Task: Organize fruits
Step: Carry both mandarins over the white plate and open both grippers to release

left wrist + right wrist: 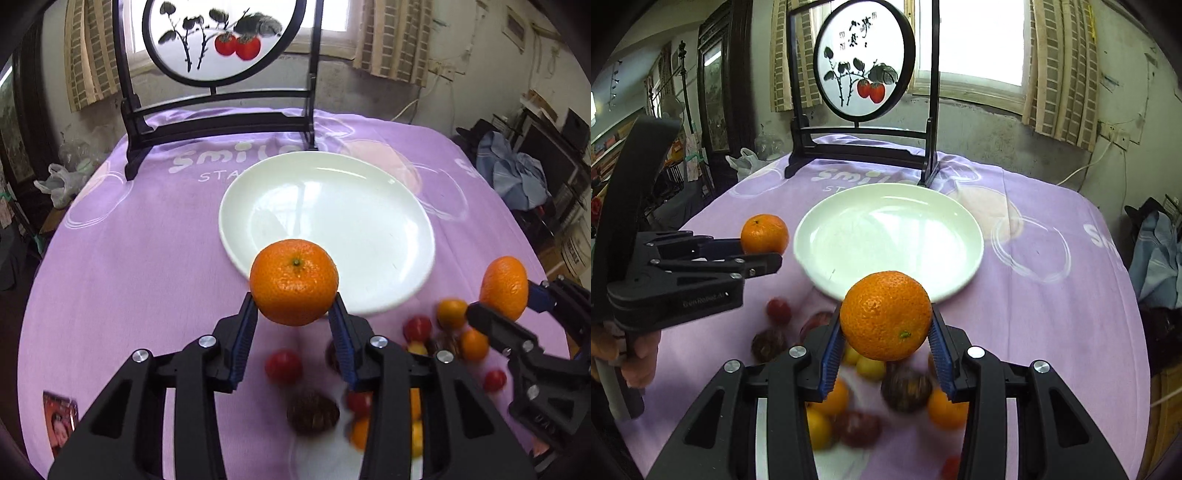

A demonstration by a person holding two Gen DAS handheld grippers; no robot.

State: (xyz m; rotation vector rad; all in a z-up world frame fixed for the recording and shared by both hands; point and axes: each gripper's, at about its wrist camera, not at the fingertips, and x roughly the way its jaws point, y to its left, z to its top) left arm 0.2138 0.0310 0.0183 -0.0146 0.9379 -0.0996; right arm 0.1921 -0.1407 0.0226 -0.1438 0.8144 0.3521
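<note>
My left gripper (294,301) is shut on an orange mandarin (294,282), held in the air just in front of the near rim of a bare white plate (332,206). My right gripper (886,325) is shut on a second mandarin (885,314), also raised before the plate (886,236). Each gripper shows in the other's view: the right one (506,299) at the right with its mandarin (504,287), the left one (764,247) at the left with its mandarin (764,234). Below both lies a blurred pile of loose fruit (871,398): red, orange, yellow and dark brown pieces.
A purple printed cloth (129,258) covers the table. A dark wooden stand with a round painted screen (221,40) rises behind the plate. A small printed packet (61,421) lies near the front left edge. A person's hand (639,362) grips the left handle. Room clutter surrounds the table.
</note>
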